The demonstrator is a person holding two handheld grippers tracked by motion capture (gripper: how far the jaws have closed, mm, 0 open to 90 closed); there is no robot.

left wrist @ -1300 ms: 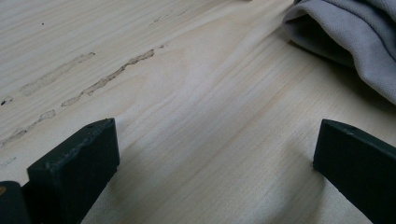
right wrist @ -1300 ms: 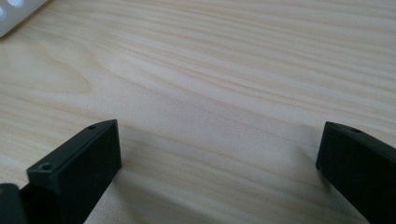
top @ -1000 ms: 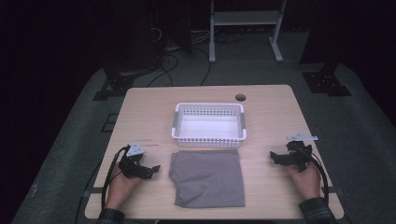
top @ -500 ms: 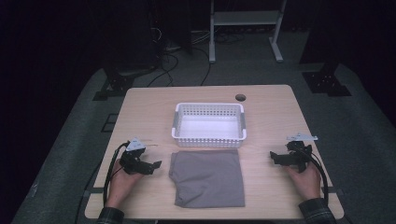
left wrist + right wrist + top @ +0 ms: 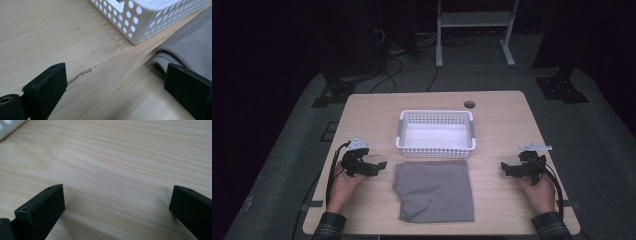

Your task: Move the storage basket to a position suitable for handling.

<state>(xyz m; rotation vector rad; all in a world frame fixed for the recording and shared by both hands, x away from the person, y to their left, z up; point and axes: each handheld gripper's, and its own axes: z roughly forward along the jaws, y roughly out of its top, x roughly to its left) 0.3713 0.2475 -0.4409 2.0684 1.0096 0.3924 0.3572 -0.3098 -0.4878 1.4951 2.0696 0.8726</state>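
A folded grey cloth (image 5: 434, 190) lies flat near the table's front edge, just in front of a white perforated basket (image 5: 435, 134) that looks empty. My left gripper (image 5: 381, 165) rests on the table left of the cloth, open, jaws pointing toward it; in the left gripper view the cloth's folded corner (image 5: 175, 53) sits just beyond the right jaw and the basket's corner (image 5: 140, 22) is ahead. My right gripper (image 5: 506, 169) rests right of the cloth, open, with bare wood between its jaws (image 5: 117, 195).
The light wooden table (image 5: 377, 110) has a round cable hole (image 5: 469, 104) at the back right. Dark floor, cables and a white frame stand (image 5: 474, 20) lie beyond the far edge. A basket corner (image 5: 7, 126) shows at the upper left of the right gripper view.
My left gripper has edged slightly right toward the cloth. The right gripper, cloth and basket stay put.
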